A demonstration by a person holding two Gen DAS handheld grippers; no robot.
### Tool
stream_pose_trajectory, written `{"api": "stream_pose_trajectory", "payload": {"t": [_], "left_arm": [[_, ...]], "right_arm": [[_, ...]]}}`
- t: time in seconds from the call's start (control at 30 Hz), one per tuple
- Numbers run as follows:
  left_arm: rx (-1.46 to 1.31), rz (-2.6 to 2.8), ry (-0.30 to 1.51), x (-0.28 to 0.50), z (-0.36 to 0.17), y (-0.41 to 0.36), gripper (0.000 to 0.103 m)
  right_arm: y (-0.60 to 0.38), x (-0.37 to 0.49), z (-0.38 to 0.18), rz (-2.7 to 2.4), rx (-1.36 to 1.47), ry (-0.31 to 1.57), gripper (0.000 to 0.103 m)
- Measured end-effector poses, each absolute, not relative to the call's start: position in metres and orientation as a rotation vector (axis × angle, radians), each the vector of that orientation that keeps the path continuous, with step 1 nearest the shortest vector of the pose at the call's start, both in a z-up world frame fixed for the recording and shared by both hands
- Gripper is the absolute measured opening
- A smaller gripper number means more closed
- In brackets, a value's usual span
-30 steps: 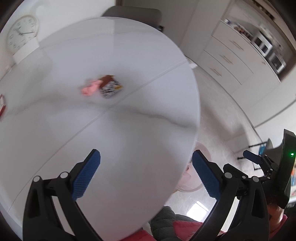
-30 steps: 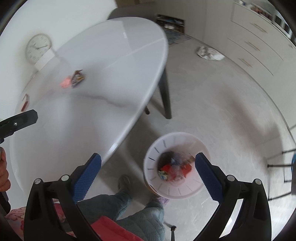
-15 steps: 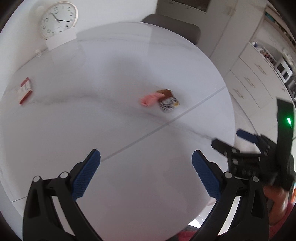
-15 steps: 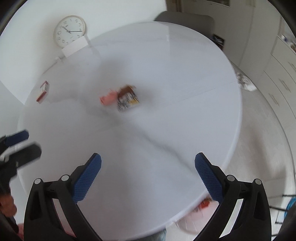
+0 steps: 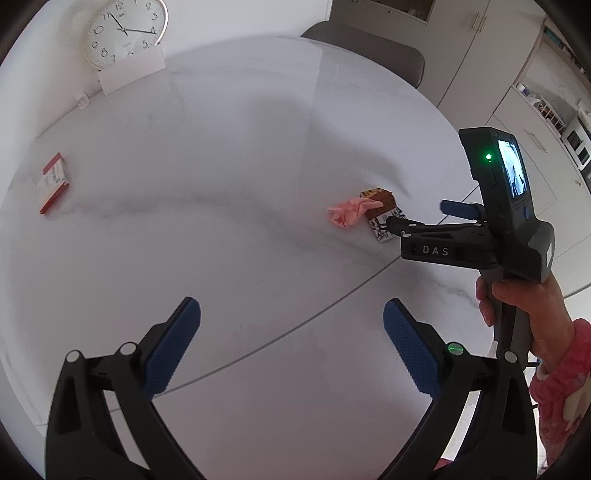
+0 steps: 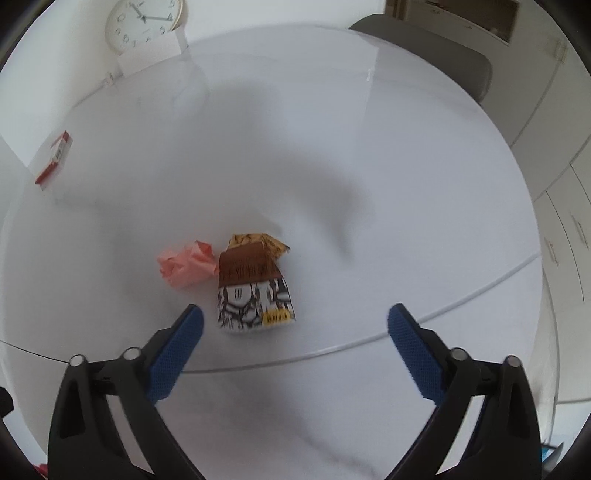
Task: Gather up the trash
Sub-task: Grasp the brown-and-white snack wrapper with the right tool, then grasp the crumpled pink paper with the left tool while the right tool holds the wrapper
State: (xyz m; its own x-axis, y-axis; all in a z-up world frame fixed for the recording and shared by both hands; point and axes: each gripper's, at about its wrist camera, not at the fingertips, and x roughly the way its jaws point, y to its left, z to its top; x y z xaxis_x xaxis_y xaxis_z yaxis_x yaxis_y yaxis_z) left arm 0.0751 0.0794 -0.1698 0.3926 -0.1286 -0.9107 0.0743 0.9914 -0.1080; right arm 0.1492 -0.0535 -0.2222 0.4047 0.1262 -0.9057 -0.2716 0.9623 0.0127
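A crumpled pink paper (image 6: 186,267) and a brown-and-white snack wrapper (image 6: 255,291) lie side by side on the round white table (image 6: 369,184). My right gripper (image 6: 295,317) hovers just short of the wrapper, which lies ahead of its left fingertip. Its jaws are wide and closing, with nothing between the pads. In the left wrist view the right gripper (image 5: 417,214), held by a hand in a pink sleeve, points at the wrapper (image 5: 384,218) and the pink paper (image 5: 347,216). My left gripper (image 5: 291,314) is open and empty over the near part of the table.
A red-and-white box (image 5: 53,182) lies at the table's far left. A wall clock (image 5: 123,33) leans behind the table, and a grey chair (image 5: 369,51) stands at the far side. White cabinets (image 5: 524,122) line the right.
The right gripper swung from above the floor bin to the table and came close to the wrapper, its jaws a little narrower. The left gripper moved further in over the table.
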Motion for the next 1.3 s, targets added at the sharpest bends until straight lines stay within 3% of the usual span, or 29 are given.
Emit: {"api": "stream_pose_trajectory", "payload": {"t": [0.33, 0.5, 0.6, 0.93, 1.17, 1.3], "left_arm": [[-0.051, -0.148, 1.205, 0.099, -0.192, 0.071, 0.095], [-0.039, -0.161, 1.206, 0.104, -0.198, 0.063, 0.095], [-0.018, -0.173, 1.199, 0.11, -0.201, 0.055, 0.095], [0.12, -0.25, 1.154, 0.162, -0.224, 0.005, 0.094], [0.119, -0.251, 1.187, 0.188, -0.244, -0.012, 0.078], [0.107, -0.252, 1.196, 0.19, -0.25, -0.016, 0.059]], "right_arm": [[-0.042, 0.156, -0.235, 0.308, -0.204, 1.156, 0.075], [-0.033, 0.158, -0.231, 0.333, -0.225, 1.141, 0.045], [-0.038, 0.156, -0.229, 0.342, -0.2, 1.146, 0.033], [-0.086, 0.145, -0.215, 0.288, -0.033, 1.146, 0.032], [-0.1, 0.135, -0.206, 0.262, 0.051, 1.134, 0.032], [-0.112, 0.13, -0.207, 0.259, 0.077, 1.131, 0.032]]}}
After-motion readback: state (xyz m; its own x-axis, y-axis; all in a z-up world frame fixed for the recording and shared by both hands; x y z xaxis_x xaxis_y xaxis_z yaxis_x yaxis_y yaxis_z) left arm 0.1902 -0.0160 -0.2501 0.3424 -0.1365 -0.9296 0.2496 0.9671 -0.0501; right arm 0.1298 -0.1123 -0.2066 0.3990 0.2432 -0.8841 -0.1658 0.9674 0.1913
